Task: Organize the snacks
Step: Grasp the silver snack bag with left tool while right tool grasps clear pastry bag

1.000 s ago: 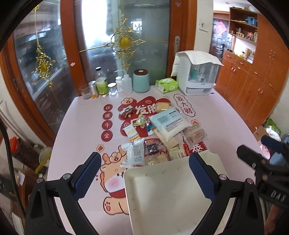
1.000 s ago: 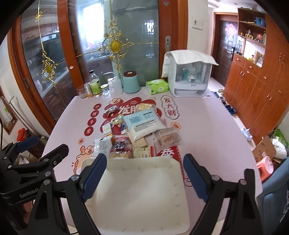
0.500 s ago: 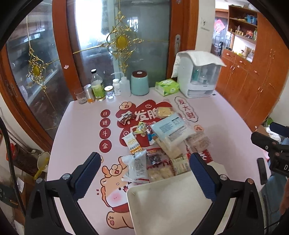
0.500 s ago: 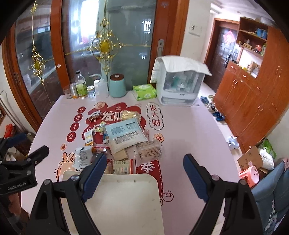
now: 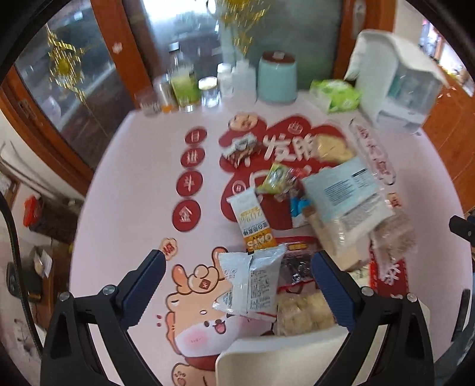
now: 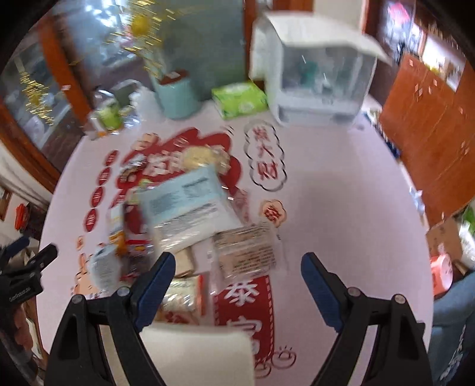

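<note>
Hovering spread-jawed and empty, the left gripper point(image 5: 237, 264) and right gripper point(image 6: 237, 265) angle down over snack packets point(image 5: 252, 285) beside a white tray point(image 6: 196, 353).

- Both views are evenly and brightly lit by soft daylight; only faint shadows are cast on the pink tablecloth point(image 5: 127, 190).
- Strong motion blur is seen in the right wrist view; the packets and the gold door ornament point(image 6: 139, 23) are smeared.
- Milder blur is seen in the left wrist view.
- Straight lines are bent by fisheye distortion, and the corners are vignetted black.
</note>
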### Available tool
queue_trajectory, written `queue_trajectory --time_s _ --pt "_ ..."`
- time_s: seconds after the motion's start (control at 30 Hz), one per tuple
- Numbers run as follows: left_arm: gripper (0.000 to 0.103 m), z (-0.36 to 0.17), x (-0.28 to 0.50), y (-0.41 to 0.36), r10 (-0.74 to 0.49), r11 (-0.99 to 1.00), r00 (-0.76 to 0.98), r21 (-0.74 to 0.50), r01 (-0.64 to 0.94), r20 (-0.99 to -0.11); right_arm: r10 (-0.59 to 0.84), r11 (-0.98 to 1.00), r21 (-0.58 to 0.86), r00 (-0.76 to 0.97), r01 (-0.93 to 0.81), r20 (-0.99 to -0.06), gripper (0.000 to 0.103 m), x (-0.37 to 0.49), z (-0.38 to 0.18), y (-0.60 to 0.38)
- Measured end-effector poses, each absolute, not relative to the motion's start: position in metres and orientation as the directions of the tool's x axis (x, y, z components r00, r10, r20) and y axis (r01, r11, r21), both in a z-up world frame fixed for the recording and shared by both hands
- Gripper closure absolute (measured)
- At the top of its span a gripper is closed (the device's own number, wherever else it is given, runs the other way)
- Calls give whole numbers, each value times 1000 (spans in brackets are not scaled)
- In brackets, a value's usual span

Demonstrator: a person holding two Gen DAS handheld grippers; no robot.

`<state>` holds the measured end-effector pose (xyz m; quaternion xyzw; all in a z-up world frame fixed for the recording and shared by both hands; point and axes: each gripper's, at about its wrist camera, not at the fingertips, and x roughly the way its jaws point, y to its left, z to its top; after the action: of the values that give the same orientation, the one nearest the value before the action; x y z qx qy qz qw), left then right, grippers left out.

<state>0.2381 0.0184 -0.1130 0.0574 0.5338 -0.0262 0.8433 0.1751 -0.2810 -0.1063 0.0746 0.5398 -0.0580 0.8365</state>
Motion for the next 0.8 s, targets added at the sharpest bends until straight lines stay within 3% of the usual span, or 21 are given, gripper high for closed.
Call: queue_trajectory --time_s 0.17,0.3,0.47,0.67,0.8 --pt "5 -172 269 26 4 998 278 23 66 -961 88 950 162 267 268 -960 16 208 -183 -317" --pt "5 -214 273 25 4 998 189 17 65 -982 129 960 176 211 220 -969 16 217 -219 -317" --pt "5 -245 266 20 20 997 128 29 68 -992 175 972 199 182 123 -968 16 224 -239 -304" --pt "8 -263 270 18 40 999 90 43 28 -995 152 986 163 178 46 -972 5 231 -248 -290" --pt "35 -283 274 21 10 1000 -16 10 -26 -1000 88 996 88 137 -7 -987 2 236 -260 -274"
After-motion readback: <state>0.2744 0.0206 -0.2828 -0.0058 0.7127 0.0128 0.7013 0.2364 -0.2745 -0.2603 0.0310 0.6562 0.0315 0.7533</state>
